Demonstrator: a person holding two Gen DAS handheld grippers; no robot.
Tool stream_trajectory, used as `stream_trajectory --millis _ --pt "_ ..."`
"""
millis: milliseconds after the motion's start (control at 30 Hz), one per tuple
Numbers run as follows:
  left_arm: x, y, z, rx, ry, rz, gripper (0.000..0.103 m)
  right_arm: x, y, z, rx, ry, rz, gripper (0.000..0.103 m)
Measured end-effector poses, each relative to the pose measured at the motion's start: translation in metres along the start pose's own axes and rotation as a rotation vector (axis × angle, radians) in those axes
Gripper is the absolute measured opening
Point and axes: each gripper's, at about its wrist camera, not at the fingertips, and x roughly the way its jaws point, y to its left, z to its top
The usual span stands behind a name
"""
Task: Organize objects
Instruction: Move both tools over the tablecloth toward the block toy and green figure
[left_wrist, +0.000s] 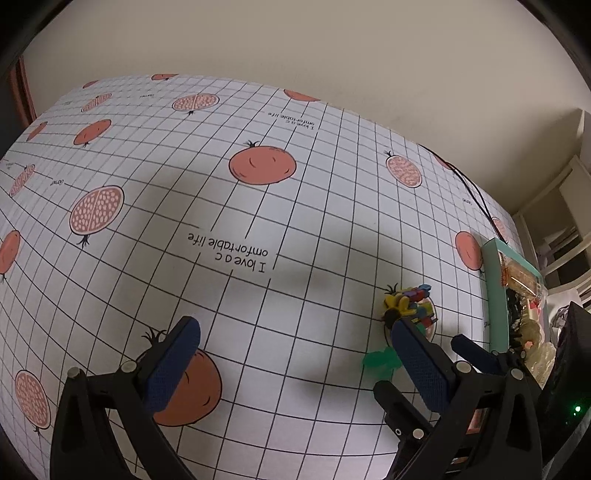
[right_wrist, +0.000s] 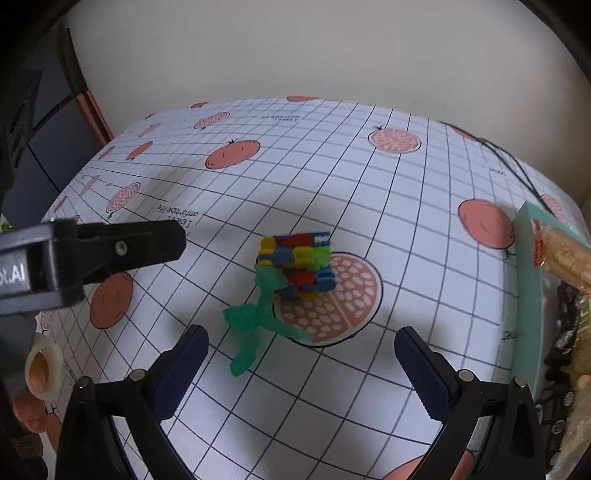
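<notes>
both grippers, left (left_wrist: 295, 360) and right (right_wrist: 301, 365), wide open, empty; pomegranate-print grid tablecloth (right_wrist: 369, 387); beige wall (right_wrist: 295, 55)

Table cloth (right_wrist: 369, 387): lower centre of the right wrist view lies bare between the spread right gripper (right_wrist: 301, 373) fingers. Obstacles at centre frame: multicoloured block cluster (right_wrist: 297, 260), with green translucent toy (right_wrist: 255, 321) touching its lower left side. Teal box (right_wrist: 528, 295) walls off the right edge. Left gripper (right_wrist: 110, 254) juts in from the left edge. Left wrist view: whole upper left and centre of the cloth (left_wrist: 184, 184) unobstructed.
</notes>
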Motion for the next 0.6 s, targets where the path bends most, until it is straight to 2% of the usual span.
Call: stream_trajectory --millis 333,433,567,600 --pt "0.008 0.005 -0.003 -0.012 0.013 -0.020 0.103 0.001 0.004 0.001 0.017 -0.018 0.021 0.081" --pt "0.008 0.005 -0.003 -0.009 0.012 -0.025 0.103 0.001 0.008 0.001 0.007 -0.024 0.030 0.072" --pt "0.008 0.002 -0.004 -0.009 0.012 -0.031 0.103 -0.001 0.009 0.001 0.012 -0.027 0.049 0.052" --pt "0.009 0.001 -0.004 -0.005 0.014 -0.031 0.103 -0.001 0.008 0.001 0.017 -0.026 0.063 0.050"
